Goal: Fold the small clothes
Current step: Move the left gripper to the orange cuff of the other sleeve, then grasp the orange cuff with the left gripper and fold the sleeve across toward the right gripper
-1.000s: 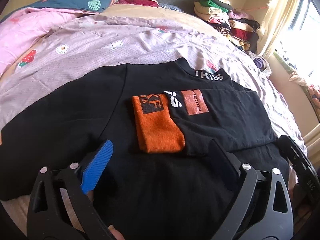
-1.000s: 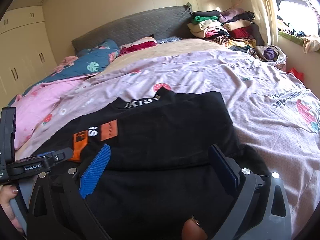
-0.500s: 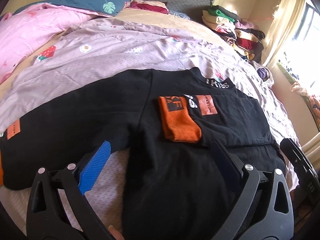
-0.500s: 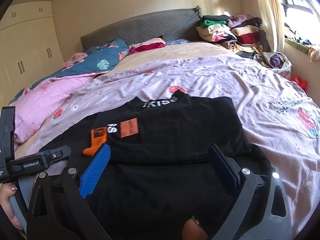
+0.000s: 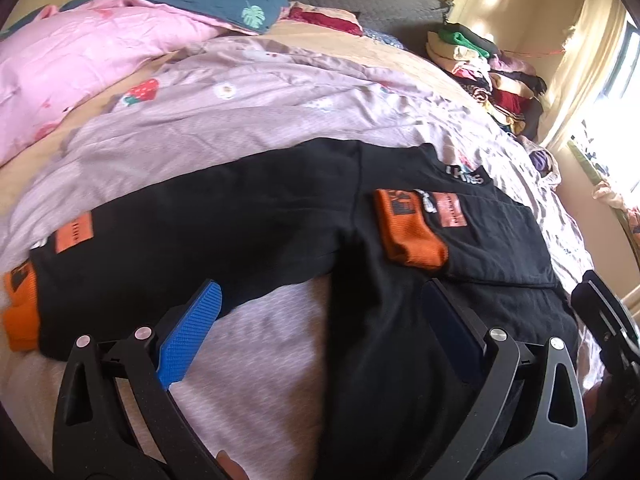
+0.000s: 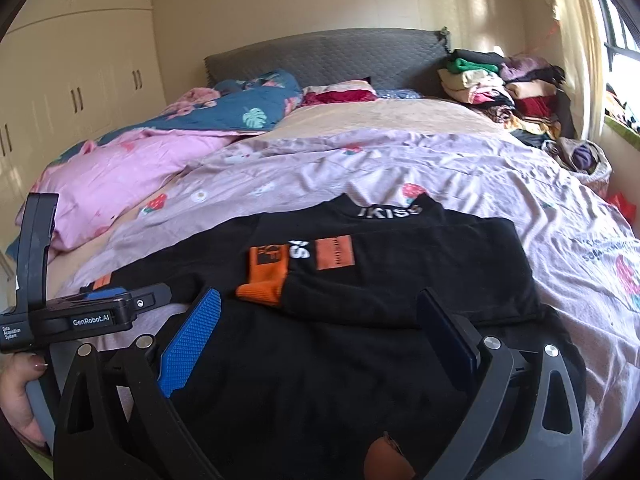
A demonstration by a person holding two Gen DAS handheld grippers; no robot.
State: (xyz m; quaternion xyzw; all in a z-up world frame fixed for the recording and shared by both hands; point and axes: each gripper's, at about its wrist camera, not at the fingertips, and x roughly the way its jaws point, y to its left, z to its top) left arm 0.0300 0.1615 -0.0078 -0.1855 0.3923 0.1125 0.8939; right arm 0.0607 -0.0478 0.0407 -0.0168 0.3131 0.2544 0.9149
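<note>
A black sweatshirt (image 5: 376,320) with orange cuffs lies face down on the lilac bedspread (image 5: 240,120). Its right sleeve is folded across the back, its orange cuff (image 5: 412,236) near the collar. Its left sleeve (image 5: 180,232) lies spread out to the left, ending in an orange cuff (image 5: 20,312). My left gripper (image 5: 320,320) is open and empty above the sweatshirt's lower left side. My right gripper (image 6: 320,320) is open and empty above the hem; the sweatshirt (image 6: 400,280) fills that view, with the left gripper's body (image 6: 80,316) at its left.
A pink quilt (image 6: 120,176) and a blue quilt (image 6: 248,112) lie at the far left of the bed. A stack of folded clothes (image 6: 500,84) sits at the far right by the headboard (image 6: 320,56). Wardrobe doors (image 6: 80,92) stand to the left.
Both grippers have drawn back and the left one has swung left, so the spread-out left sleeve and its orange cuff have come into view. The sweatshirt has not moved.
</note>
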